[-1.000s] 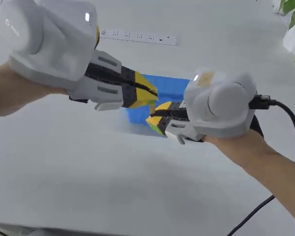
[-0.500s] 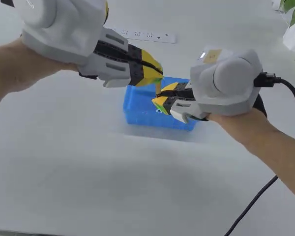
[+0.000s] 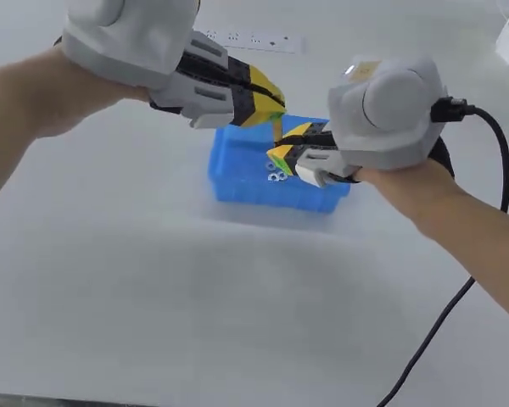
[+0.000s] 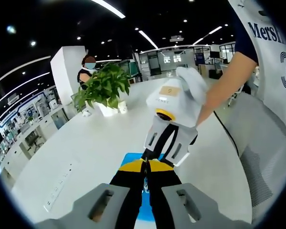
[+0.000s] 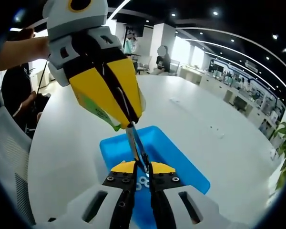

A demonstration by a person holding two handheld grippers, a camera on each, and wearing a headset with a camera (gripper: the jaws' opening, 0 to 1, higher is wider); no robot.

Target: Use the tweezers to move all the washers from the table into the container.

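**Both grippers meet over the blue container, tweezers between them**

The left gripper (image 3: 274,105) reaches in from the upper left, forearm level and jaws angled down to the right. Its yellow jaws are pressed together on the upper end of the tweezers (image 5: 133,140), which hang steeply down from them.

The right gripper (image 3: 277,159) comes in from the right, pointing left, wrist straight. Its jaws are drawn to a thin slit with the tweezers' prongs caught in it. No washer can be made out at the tweezer tips.

Both jaw sets sit above the middle of the container (image 3: 236,180), inside its walls, tips nearly touching. Several washers (image 3: 276,175) lie on its floor just below the right gripper's jaws.

The white table (image 3: 153,297) lies bare on the near and left sides of the container. A power strip (image 3: 250,38) lies well beyond the far wall. A black cable (image 3: 445,309) trails from the right gripper past that forearm towards the near edge.
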